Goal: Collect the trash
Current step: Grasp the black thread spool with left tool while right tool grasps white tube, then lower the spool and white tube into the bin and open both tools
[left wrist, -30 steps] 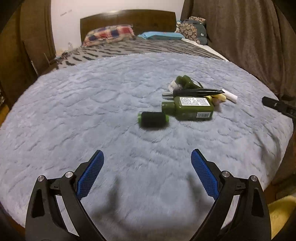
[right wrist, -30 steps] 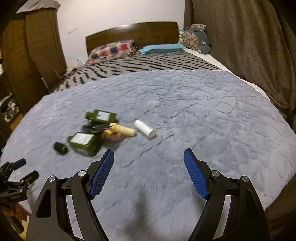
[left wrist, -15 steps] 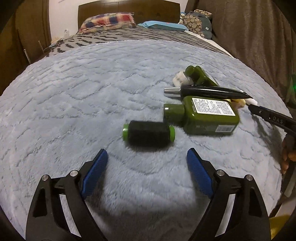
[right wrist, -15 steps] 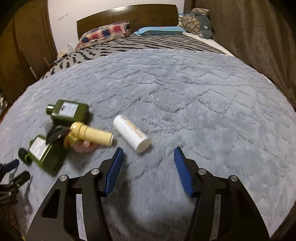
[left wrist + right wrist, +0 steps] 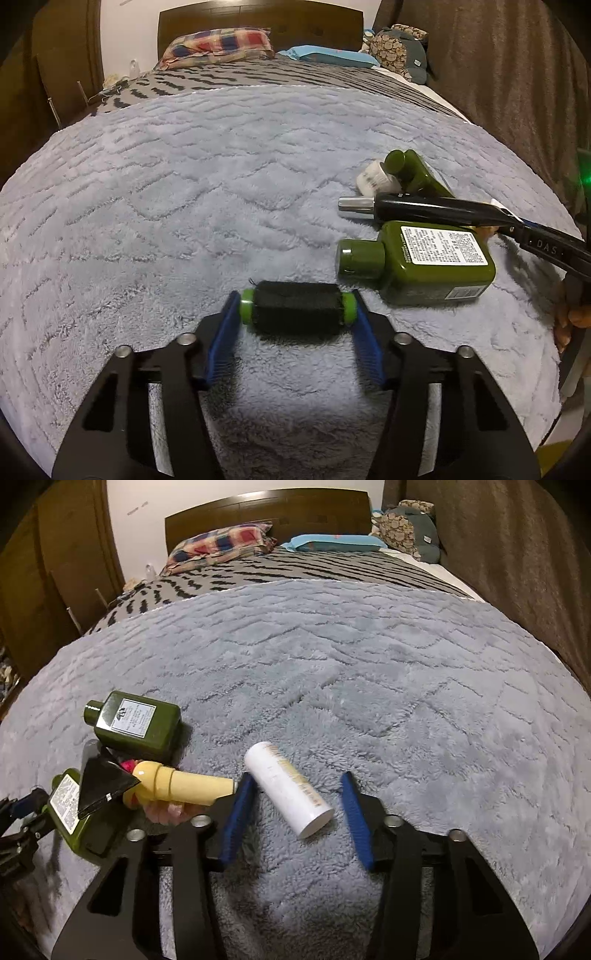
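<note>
Left hand-held gripper (image 5: 297, 308) around black spool (image 5: 297, 308)

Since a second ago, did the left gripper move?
Yes. The left gripper came forward toward the headboard and closed around the black spool.

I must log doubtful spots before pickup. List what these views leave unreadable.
- Left wrist view: whether the left gripper presses the black spool; its pads cover the spool's ends.
- Left wrist view: the white tube; the right gripper's finger hides it.
- Right wrist view: the white tube label, blurred.
- Right wrist view: the pink item, mostly under the yellow bottle.
</note>
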### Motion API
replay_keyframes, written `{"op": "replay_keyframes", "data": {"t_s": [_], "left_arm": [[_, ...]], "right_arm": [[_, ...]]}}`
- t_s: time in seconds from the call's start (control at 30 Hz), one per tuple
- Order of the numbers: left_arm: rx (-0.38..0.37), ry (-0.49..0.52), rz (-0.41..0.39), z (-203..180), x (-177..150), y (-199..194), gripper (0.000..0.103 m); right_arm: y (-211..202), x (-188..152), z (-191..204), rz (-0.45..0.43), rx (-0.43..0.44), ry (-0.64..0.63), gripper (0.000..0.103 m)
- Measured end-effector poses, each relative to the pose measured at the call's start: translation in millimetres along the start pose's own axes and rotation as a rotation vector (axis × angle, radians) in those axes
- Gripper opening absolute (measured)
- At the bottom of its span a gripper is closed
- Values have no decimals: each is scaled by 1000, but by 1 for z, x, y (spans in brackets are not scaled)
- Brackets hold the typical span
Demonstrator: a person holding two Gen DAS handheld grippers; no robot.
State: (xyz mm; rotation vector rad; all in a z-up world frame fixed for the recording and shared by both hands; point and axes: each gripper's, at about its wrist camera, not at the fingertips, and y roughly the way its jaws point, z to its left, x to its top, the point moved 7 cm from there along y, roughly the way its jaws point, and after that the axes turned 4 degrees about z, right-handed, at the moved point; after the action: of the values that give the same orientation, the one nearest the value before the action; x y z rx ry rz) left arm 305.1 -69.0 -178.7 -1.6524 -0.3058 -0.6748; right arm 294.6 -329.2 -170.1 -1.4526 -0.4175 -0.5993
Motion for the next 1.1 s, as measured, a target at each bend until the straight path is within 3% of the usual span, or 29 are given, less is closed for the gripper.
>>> {"op": "replay_keyframes", "data": {"t_s": [0.17, 0.7, 1.1], "left_arm": [[-19, 1, -6, 0, -5, -5, 52], [-74, 24, -9, -9, -67, -63, 52], [-127, 100, -136, -52, -125, -162, 52]], "right_arm": [[-10, -6, 2, -8, 13, -11, 22], [-87, -69, 42, -41, 62, -125, 21], [-193, -139, 79, -120, 182, -139, 21]]}}
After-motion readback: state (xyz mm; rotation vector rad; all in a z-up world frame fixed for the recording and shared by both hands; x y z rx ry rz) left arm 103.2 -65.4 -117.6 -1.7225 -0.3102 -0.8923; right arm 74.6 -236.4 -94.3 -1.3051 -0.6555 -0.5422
